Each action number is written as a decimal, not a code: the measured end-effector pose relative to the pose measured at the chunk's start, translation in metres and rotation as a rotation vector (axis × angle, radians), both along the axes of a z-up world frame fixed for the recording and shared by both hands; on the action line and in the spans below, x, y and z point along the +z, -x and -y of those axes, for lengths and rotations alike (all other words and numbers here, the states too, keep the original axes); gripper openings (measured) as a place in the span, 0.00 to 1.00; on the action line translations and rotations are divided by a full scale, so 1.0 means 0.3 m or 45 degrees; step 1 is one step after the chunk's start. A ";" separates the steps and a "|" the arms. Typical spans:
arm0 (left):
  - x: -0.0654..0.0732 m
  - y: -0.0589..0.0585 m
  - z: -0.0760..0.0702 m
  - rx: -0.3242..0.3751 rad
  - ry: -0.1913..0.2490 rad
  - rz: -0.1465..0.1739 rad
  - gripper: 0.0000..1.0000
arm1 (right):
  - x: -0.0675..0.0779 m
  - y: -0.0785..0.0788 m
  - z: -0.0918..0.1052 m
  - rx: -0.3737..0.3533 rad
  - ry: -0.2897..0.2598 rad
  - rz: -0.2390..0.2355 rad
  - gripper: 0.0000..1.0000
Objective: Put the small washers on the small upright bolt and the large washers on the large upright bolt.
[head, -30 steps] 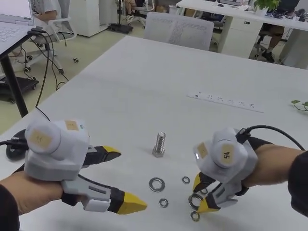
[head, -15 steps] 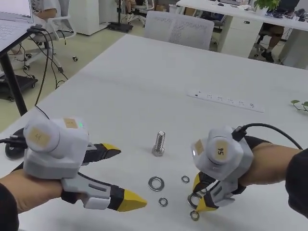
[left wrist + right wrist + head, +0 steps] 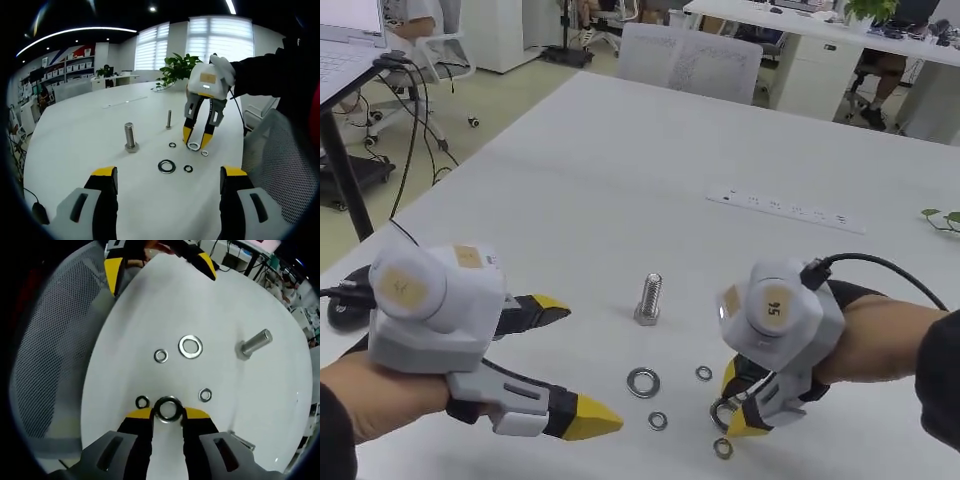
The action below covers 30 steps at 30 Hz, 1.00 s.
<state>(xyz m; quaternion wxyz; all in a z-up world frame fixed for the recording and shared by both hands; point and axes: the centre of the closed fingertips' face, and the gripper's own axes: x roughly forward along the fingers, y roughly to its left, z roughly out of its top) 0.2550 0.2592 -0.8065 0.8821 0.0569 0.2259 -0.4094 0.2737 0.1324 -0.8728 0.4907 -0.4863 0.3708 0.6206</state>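
Observation:
The large upright bolt stands mid-table. A thinner upright bolt stands beyond it in the left gripper view. My right gripper points down at the table, shut on a large washer held between its yellow tips. A second large washer lies flat in front of the large bolt. Small washers lie around it. My left gripper hovers open to the left, holding nothing.
A white power strip lies further back on the white table. An office chair stands at the far edge. A mesh chair sits beside the near edge. Cables hang at the left.
My right gripper has rolled slightly upright over the large washer and its tips have drawn in on it. The left gripper has stayed where it was.

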 end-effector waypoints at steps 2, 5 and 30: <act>0.004 -0.005 -0.006 0.005 -0.016 0.018 0.84 | 0.013 -0.003 -0.008 -0.016 -0.015 0.002 0.23; 0.009 -0.011 -0.009 0.011 -0.019 0.031 0.84 | 0.022 -0.005 -0.009 -0.024 -0.021 0.004 0.23; -0.006 -0.082 -0.032 -0.014 -0.198 0.154 0.84 | 0.223 -0.129 -0.035 -0.093 -0.117 0.129 0.23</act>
